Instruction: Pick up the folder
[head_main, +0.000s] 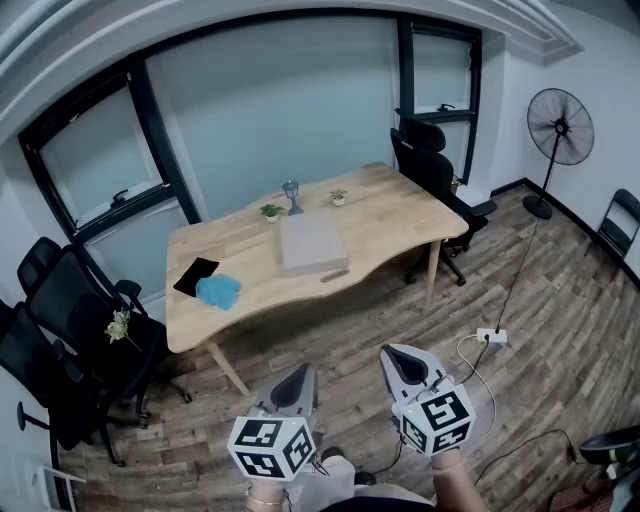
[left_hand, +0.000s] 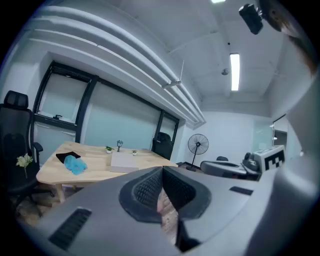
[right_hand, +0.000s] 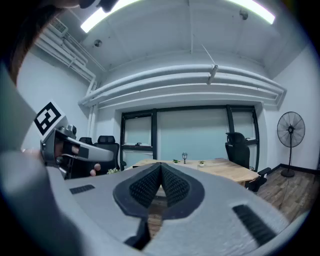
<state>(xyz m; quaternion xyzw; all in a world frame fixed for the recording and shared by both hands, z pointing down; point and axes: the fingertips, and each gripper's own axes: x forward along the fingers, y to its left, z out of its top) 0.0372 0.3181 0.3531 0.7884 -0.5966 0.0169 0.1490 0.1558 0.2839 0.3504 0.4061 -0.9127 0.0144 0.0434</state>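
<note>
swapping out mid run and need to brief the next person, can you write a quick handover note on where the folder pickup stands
Left gripper: shut, empty, held low in front of the person, well short of the table.
Right gripper: shut, empty, beside the left one.
Folder: lies flat near the middle of the wooden table, untouched. A blue cloth and a black item lie off to its left in the head view.
Done: nothing yet.
Left: walk up to the table, open a gripper, probably take the folder by an edge, and lift it.

No legible text, label, brand or number on anything in view.
</note>
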